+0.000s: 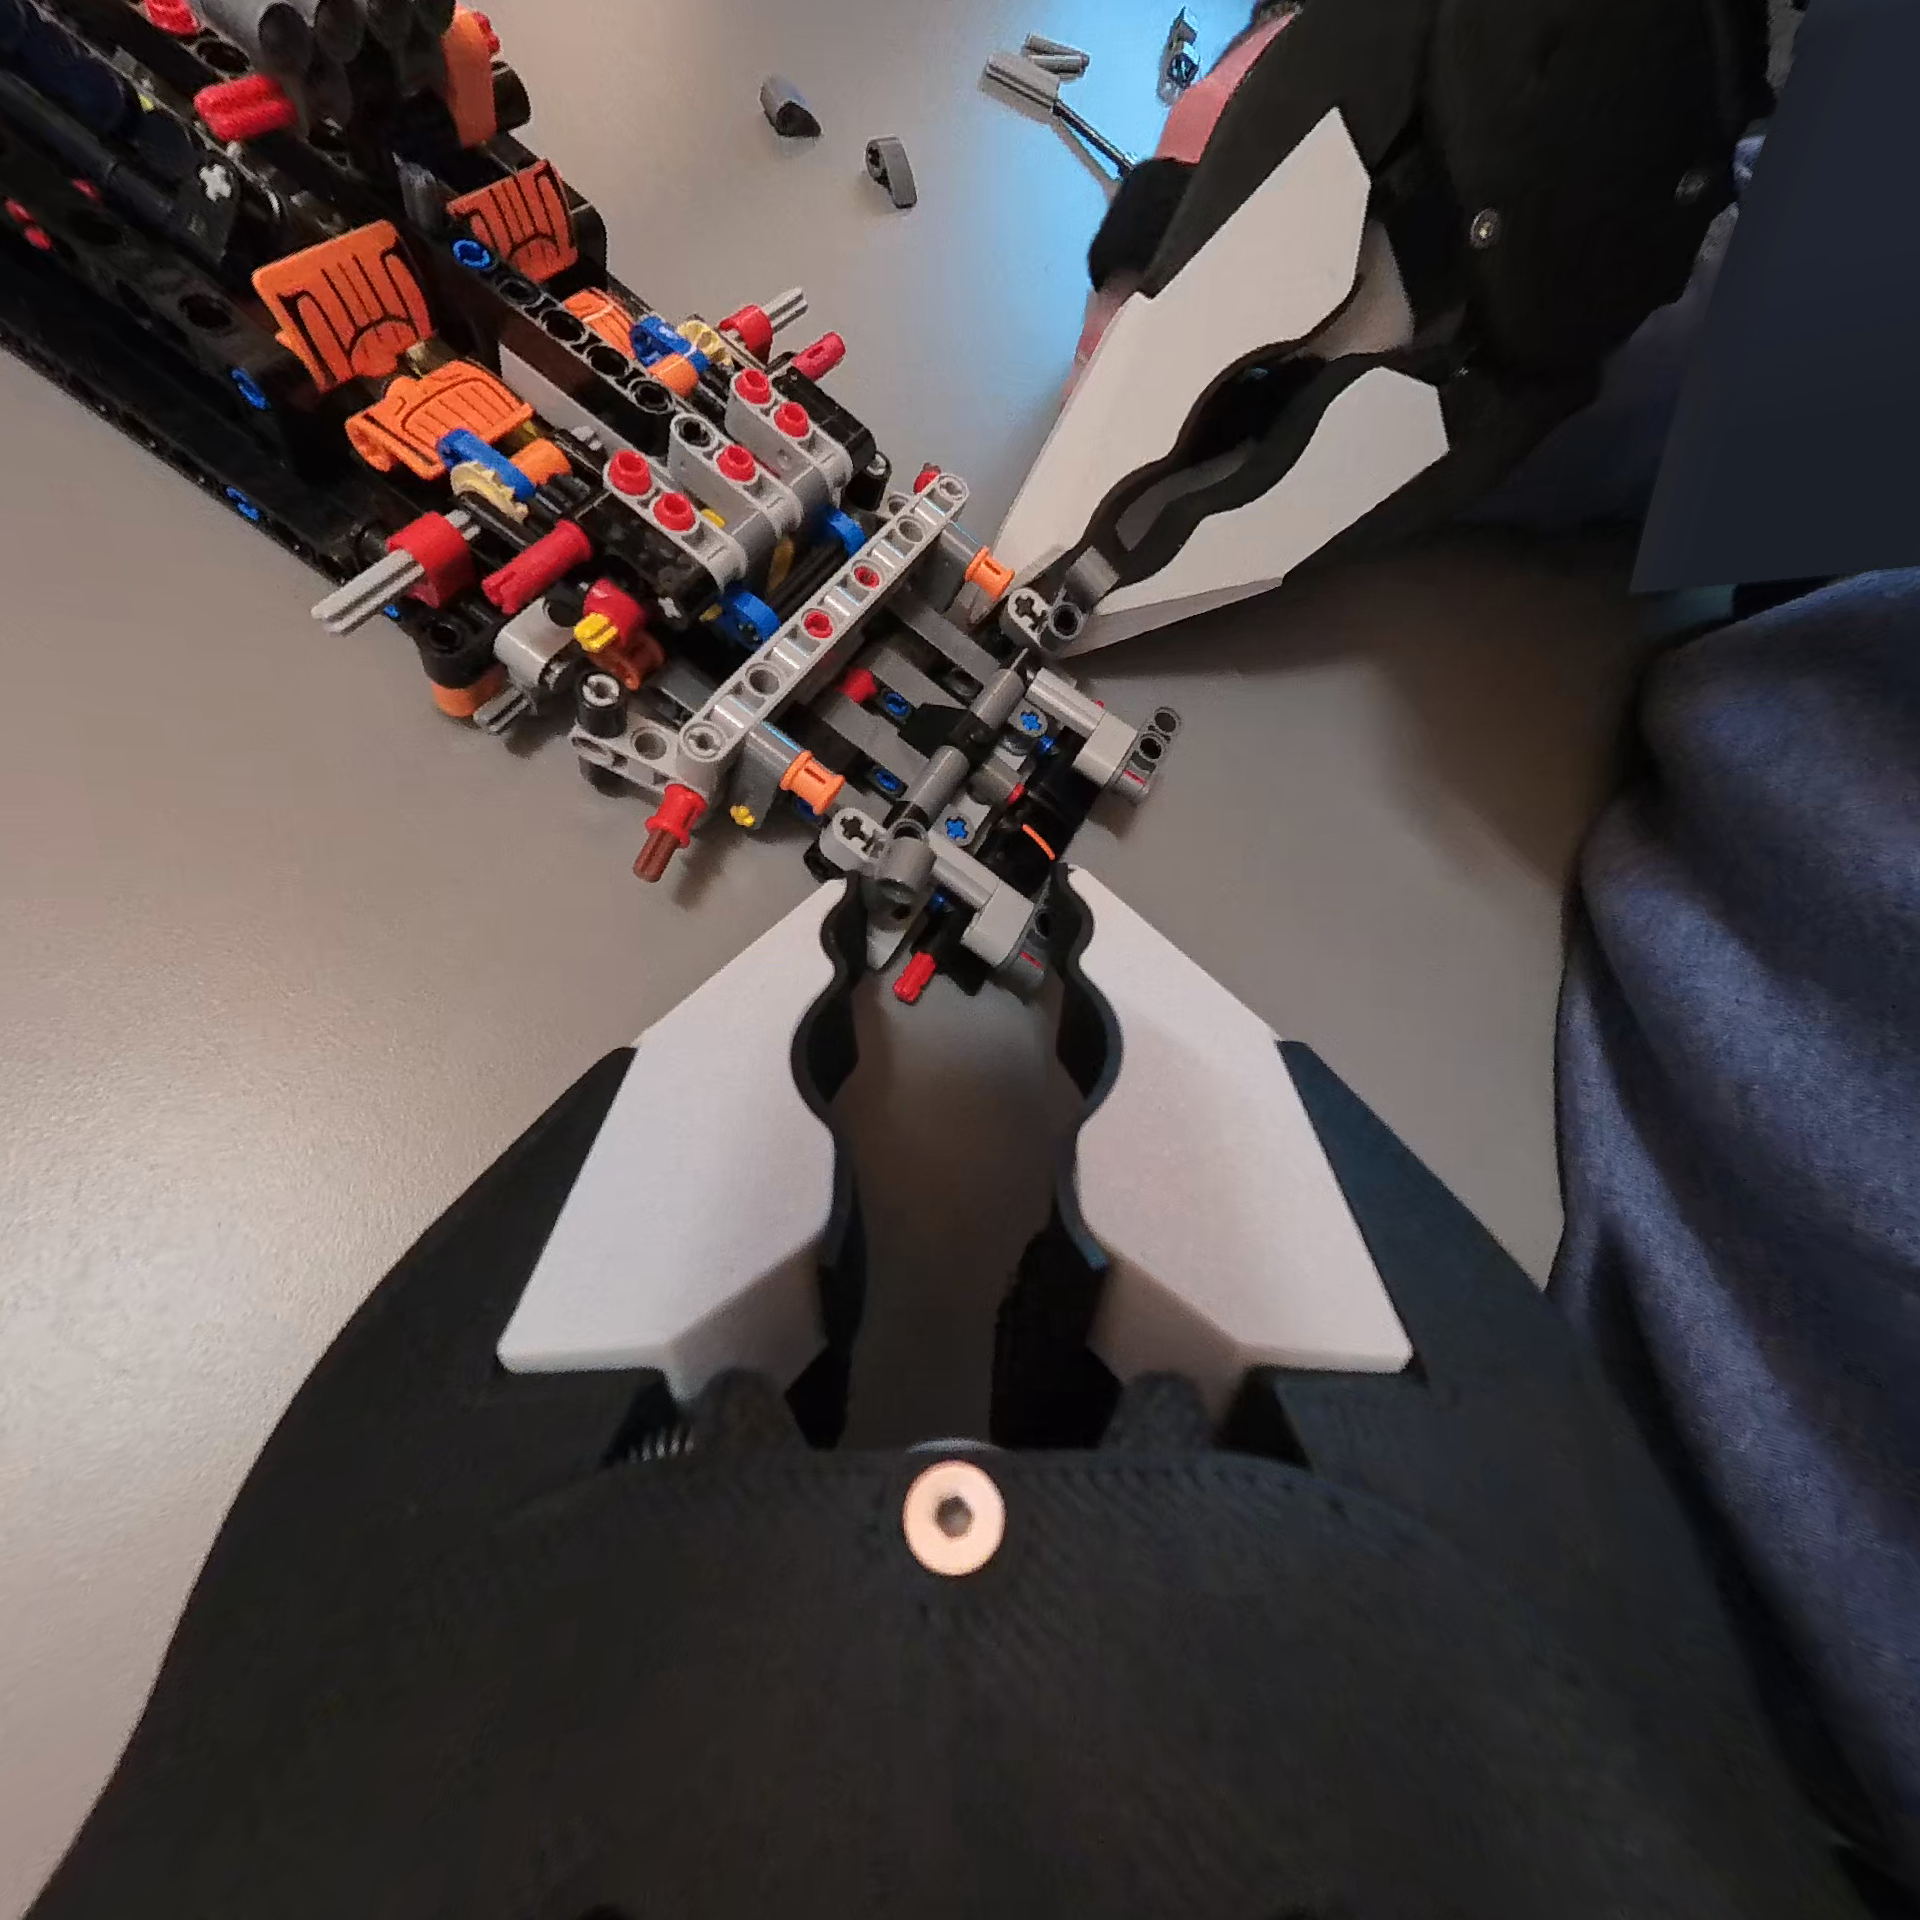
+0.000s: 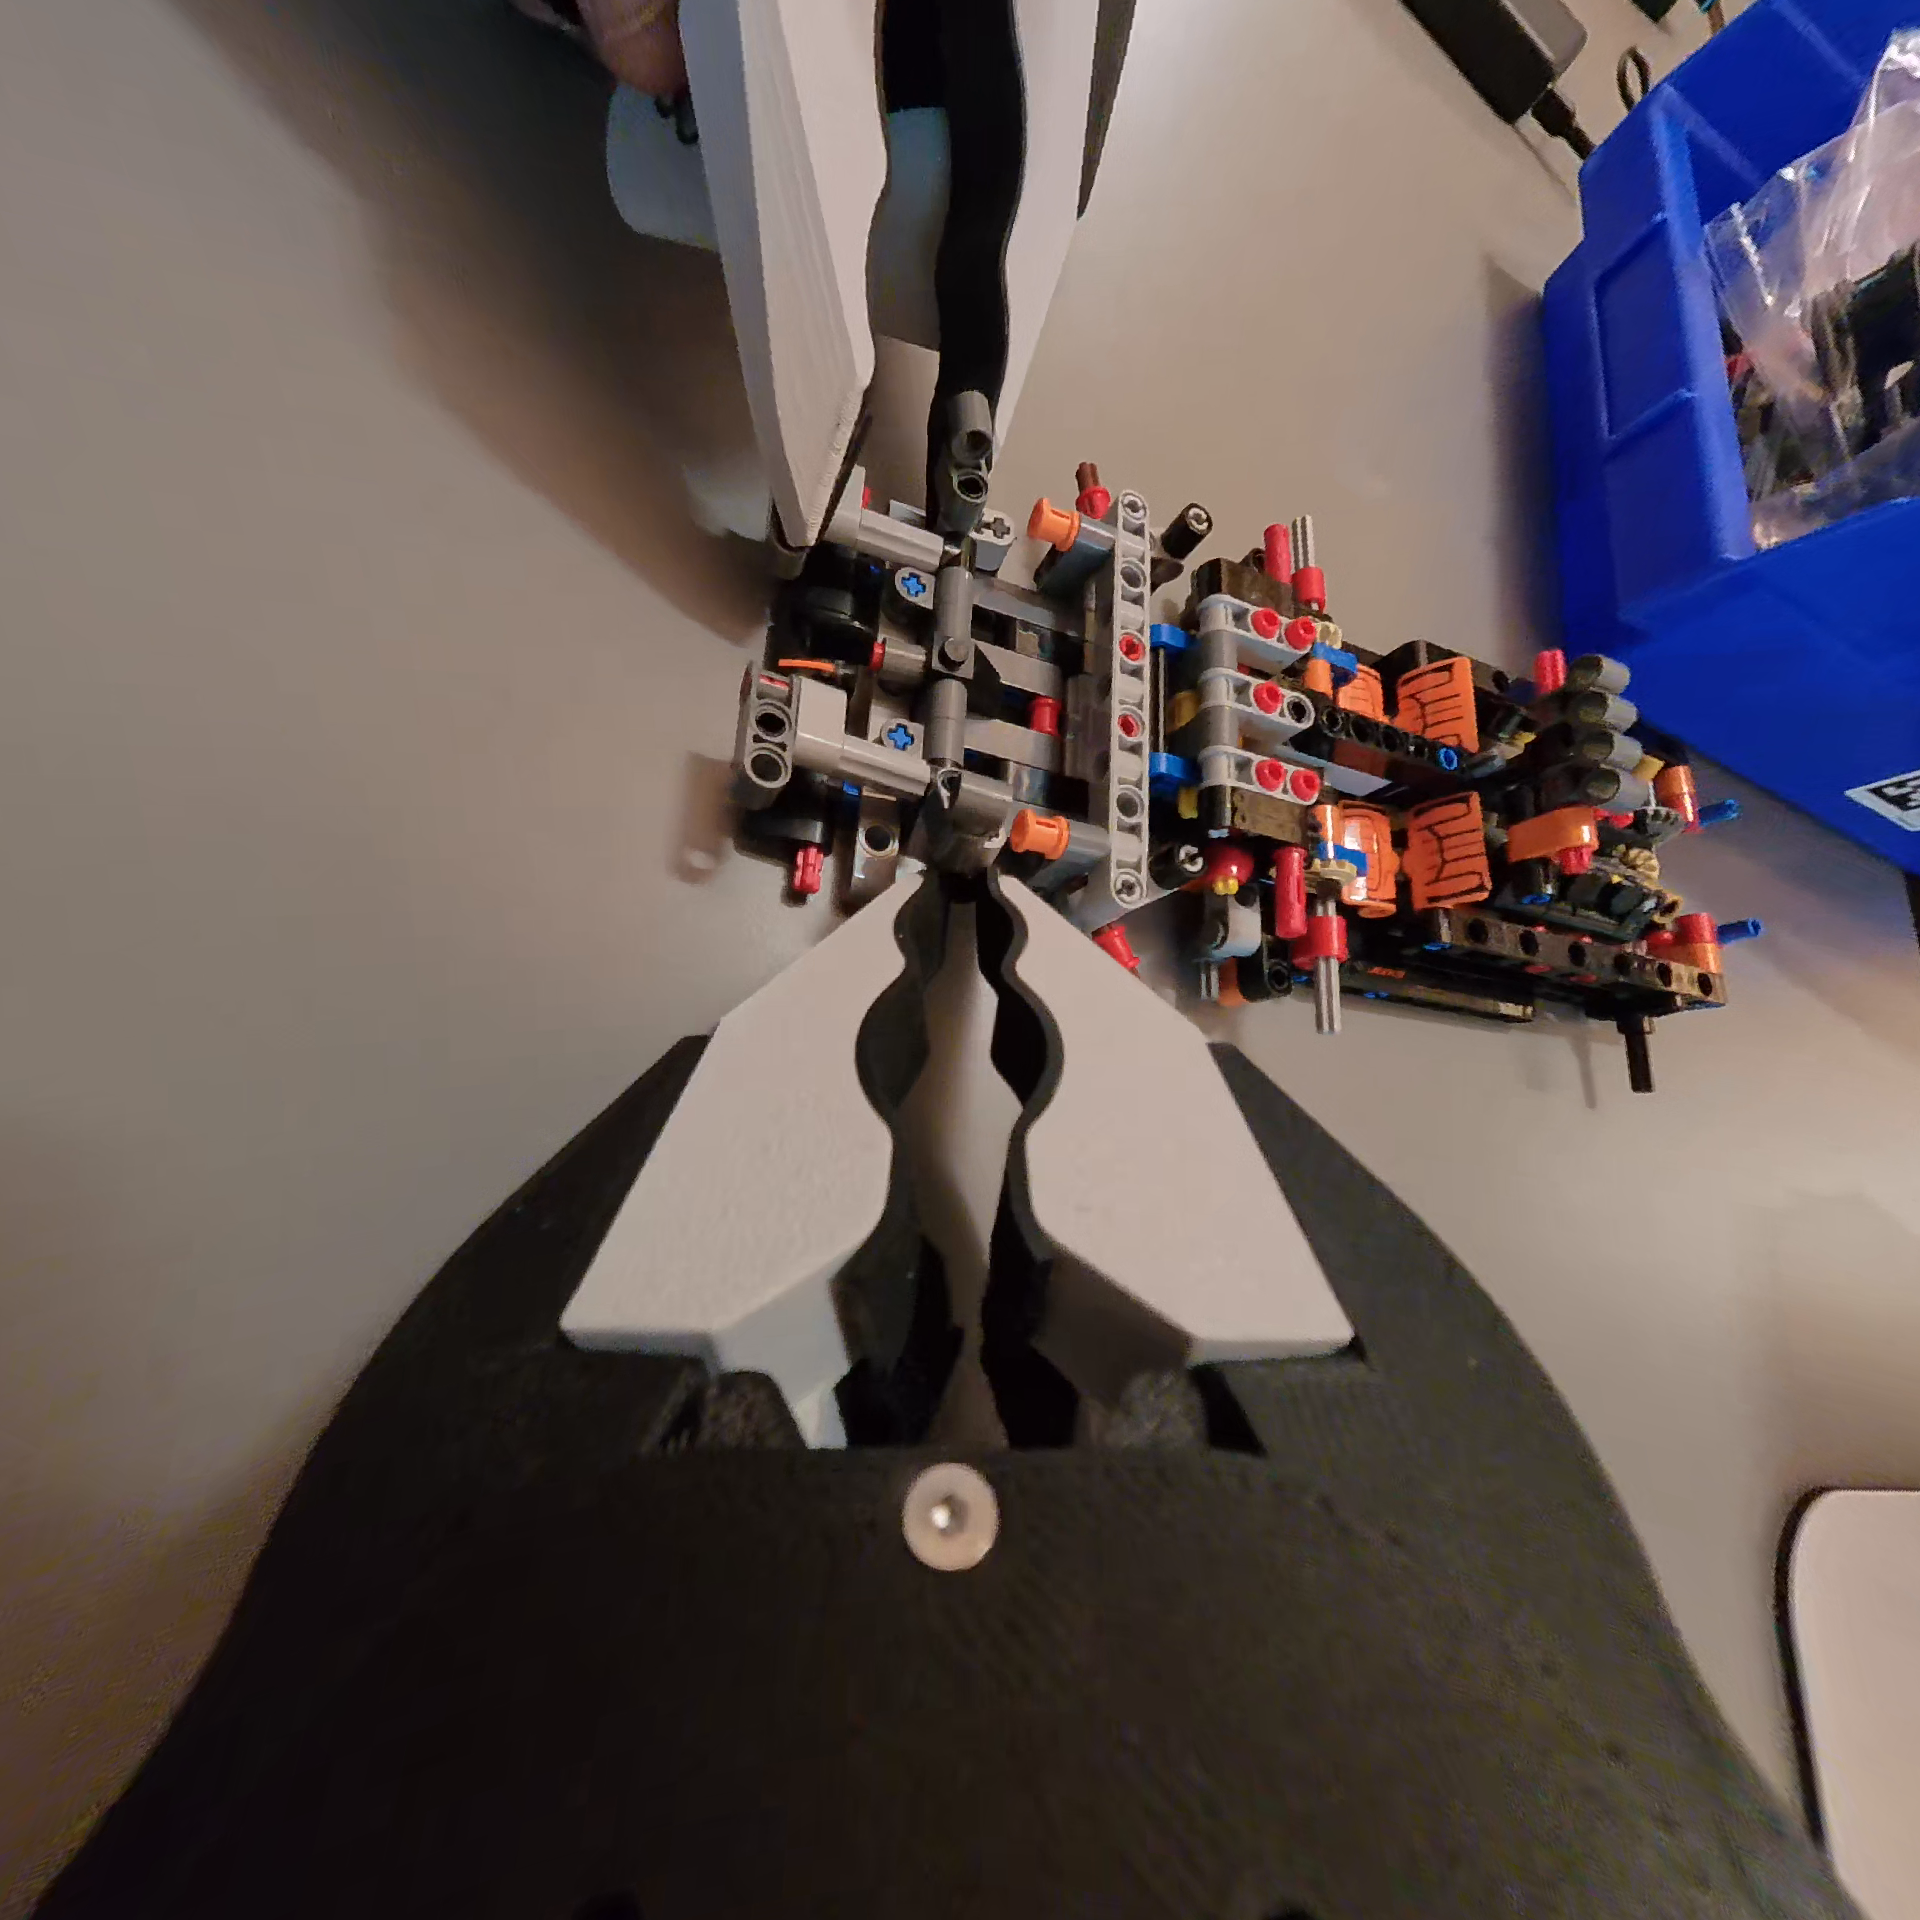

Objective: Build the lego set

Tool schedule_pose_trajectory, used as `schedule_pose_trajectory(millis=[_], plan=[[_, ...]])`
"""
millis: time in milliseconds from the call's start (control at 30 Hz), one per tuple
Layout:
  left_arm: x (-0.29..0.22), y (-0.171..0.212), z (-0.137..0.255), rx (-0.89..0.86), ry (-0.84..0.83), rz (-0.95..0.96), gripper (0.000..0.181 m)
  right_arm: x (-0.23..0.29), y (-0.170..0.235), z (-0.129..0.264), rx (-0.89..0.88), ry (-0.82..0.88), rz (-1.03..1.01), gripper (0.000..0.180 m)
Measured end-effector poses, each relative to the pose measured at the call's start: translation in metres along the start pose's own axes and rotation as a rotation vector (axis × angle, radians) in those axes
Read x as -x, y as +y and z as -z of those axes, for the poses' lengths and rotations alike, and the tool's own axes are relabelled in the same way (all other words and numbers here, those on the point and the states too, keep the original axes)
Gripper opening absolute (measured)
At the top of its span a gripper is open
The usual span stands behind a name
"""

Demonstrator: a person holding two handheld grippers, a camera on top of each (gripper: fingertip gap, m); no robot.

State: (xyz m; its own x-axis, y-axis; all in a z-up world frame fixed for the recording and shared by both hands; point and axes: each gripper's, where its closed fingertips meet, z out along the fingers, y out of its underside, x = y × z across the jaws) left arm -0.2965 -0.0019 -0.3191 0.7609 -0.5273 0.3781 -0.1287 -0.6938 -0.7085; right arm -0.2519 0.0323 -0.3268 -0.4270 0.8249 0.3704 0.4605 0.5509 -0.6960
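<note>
A long Technic lego model (image 1: 821, 623) of black, grey, orange and red parts lies on the grey table (image 1: 208, 935). My left gripper (image 1: 951, 904) straddles the model's near end, with both fingers against the grey beams and a dark grey connector (image 1: 902, 868). In the right wrist view the left gripper (image 2: 904, 488) comes in from the top over the model (image 2: 1132, 707). My right gripper (image 2: 961, 888) is nearly closed on a small grey connector (image 2: 956, 842) at the model's side. The left wrist view shows the right gripper (image 1: 1081, 597) on that connector (image 1: 1044, 613).
A blue bin (image 2: 1683, 520) holding plastic bags of parts (image 2: 1829, 291) stands beyond the model. Loose grey pieces (image 1: 894, 171) lie on the table farther off. A person's blue clothing (image 1: 1745, 935) is at the right edge. A white object (image 2: 1860, 1714) sits at the lower right.
</note>
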Motion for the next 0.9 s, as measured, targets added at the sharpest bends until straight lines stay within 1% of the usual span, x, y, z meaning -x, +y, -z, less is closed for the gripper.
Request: schedule_pose_trajectory(millis=[300, 700, 900], plan=[[-0.0020, 0.0004, -0.0008, 0.000, 0.001, 0.003, 0.032, 0.0001, 0.0000, 0.0002, -0.023, -0.011, 0.072, 0.004], [-0.0027, -0.0002, -0.0014, -0.007, -0.007, 0.010, 0.032, -0.0012, 0.0002, 0.0000, -0.031, -0.043, 0.064, 0.004], [-0.0017, -0.0036, 0.0011, -0.037, 0.004, 0.033, 0.033, -0.0020, 0.0006, 0.0003, -0.032, -0.051, 0.043, 0.005]])
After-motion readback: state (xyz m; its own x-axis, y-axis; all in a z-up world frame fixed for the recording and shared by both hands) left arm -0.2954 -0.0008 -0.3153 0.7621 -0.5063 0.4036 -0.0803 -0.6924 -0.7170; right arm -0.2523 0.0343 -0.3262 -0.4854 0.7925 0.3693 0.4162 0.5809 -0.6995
